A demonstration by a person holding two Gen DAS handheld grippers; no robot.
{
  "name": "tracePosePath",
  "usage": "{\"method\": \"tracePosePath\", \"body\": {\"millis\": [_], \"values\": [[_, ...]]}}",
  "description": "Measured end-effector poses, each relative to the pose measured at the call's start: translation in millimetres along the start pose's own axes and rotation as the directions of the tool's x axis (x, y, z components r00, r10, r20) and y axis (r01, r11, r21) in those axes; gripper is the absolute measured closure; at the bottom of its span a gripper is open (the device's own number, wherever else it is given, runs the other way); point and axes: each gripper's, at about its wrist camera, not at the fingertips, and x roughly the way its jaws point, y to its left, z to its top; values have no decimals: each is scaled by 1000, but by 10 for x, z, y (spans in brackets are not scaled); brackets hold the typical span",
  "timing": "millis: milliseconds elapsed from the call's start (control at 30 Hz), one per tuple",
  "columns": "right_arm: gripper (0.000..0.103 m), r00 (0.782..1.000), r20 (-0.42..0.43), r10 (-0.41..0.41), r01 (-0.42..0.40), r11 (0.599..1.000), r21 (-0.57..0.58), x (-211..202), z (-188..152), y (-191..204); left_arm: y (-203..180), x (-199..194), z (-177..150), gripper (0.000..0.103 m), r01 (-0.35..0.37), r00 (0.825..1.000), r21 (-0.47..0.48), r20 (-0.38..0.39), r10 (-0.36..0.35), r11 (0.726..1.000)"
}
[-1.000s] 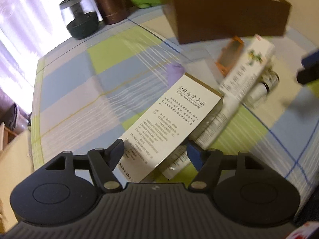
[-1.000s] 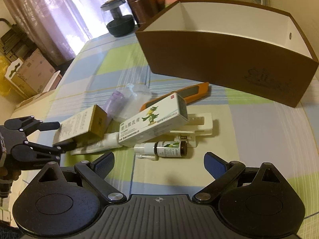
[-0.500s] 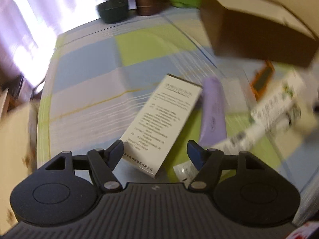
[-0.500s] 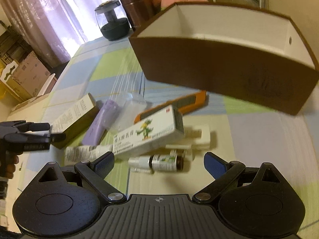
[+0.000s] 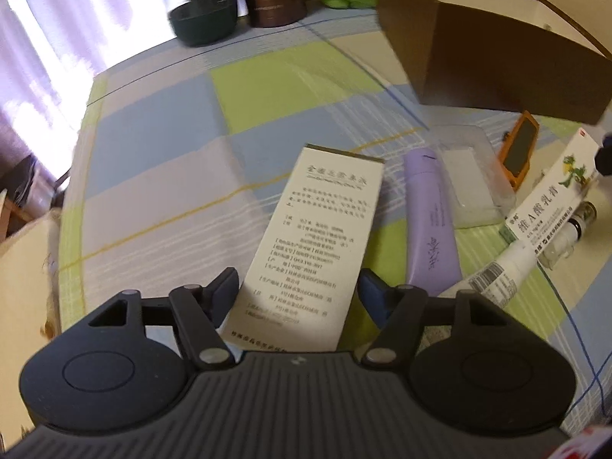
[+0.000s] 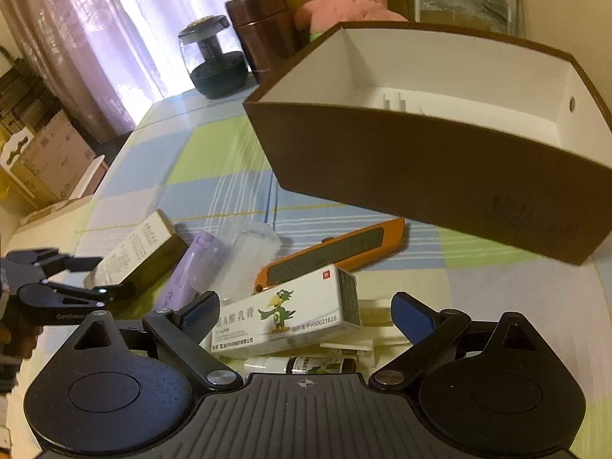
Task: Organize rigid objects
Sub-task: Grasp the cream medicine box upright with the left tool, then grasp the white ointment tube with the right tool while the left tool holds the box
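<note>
Rigid objects [image 6: 290, 317] mostly loose beside brown box [image 6: 440, 191]; left gripper [image 5: 296, 290] closing astride cream carton [image 5: 313, 237], right gripper [image 6: 306, 315] wide, empty.

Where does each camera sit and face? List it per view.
Left wrist: on the left gripper, angled down at the cream box between its just-closing jaws; only the gripper shows.
Right wrist: on the open right gripper, facing the parrot carton and brown bin; the left gripper and its hand show.
Shared: cream box, carton, bin.
</note>
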Motion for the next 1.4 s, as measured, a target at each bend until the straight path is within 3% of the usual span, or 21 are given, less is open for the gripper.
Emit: {"method": "tracePosePath", "body": {"millis": [200, 333, 433, 600, 733, 867, 1067, 1267, 1400], "values": [[23, 1000, -11, 29, -28, 994, 103, 16, -92, -125, 55, -168, -187, 39, -140, 988, -207, -93, 123, 968], [29, 999, 14, 47, -48, 996, 69, -72, -108, -71, 62, -282, -310, 41, -198, 974, -300, -164, 154, 933], [31, 997, 39, 64, -65, 998, 17, -131, -104, 28, 22, -325, -369, 45, -185, 973, -284, -190, 134, 941], [31, 993, 76, 87, -79, 992, -102, -139, -65, 228, -14, -361, -365, 43, -173, 978, -202, -153, 143, 964], [31, 994, 75, 81, -66, 980, -190, -83, -37, 366, 14, -273, -293, 41, -165, 981, -209, -131, 139, 964], [31, 994, 107, 31, 4, 948, -318, -31, -55, 538, 47, -177, -286, 46, -162, 982, -228, -130, 135, 960], [31, 980, -44, 196, -193, 861, -471, 172, -133, 746, 65, -278, -454, 46, -182, 980, -261, -126, 153, 948], [31, 950, -189, 248, -312, 769, -557, 572, -225, 973, 120, -447, -683, 46, -206, 975, -320, -151, 165, 925], [31, 936, -252, 247, -351, 737, -578, 850, -241, 1066, 139, -556, -829, 46, -224, 971, -356, -166, 175, 907]]}}
